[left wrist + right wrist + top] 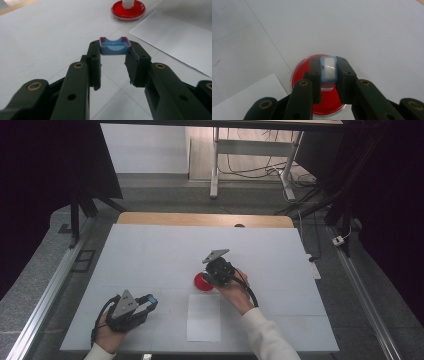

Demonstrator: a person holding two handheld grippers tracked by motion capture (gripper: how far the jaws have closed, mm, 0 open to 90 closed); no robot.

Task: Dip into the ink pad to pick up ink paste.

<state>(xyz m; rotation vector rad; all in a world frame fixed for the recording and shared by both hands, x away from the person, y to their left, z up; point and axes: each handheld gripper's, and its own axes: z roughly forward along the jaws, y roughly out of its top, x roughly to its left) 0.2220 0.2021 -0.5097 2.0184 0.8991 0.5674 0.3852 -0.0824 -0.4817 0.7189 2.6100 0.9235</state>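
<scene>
Right tongs [328, 75], closed on a small light-blue stamp body with a pale face [329, 68], hold it directly over a shallow round red ink dish [299, 75]; from the right gripper view one cannot tell whether the stamp body touches the ink. Left tongs [113, 58], narrowed, pinch a small blue cap with red-stained edges [114, 46] by its two short sides, held off the tabletop [45, 37]. Both plastic pieces are judged light, rigid and rather smooth; a grip across the flat opposite flanks, as shown, is the sound one, and the ink-wetted rims are best avoided as slippery and staining. The dish is judged low and easily slid, so downward pressure should be straight. A white paper sheet [203, 317] lies just on the person's side of the dish. The high view gives the layout: the left tongs [148, 301] well to the left of the dish [201, 282], the right tongs [209, 279] above it. The left gripper view alone shows the cap's hollow underside and, beyond it, the dish [128, 10] with the stamp body standing over it.
</scene>
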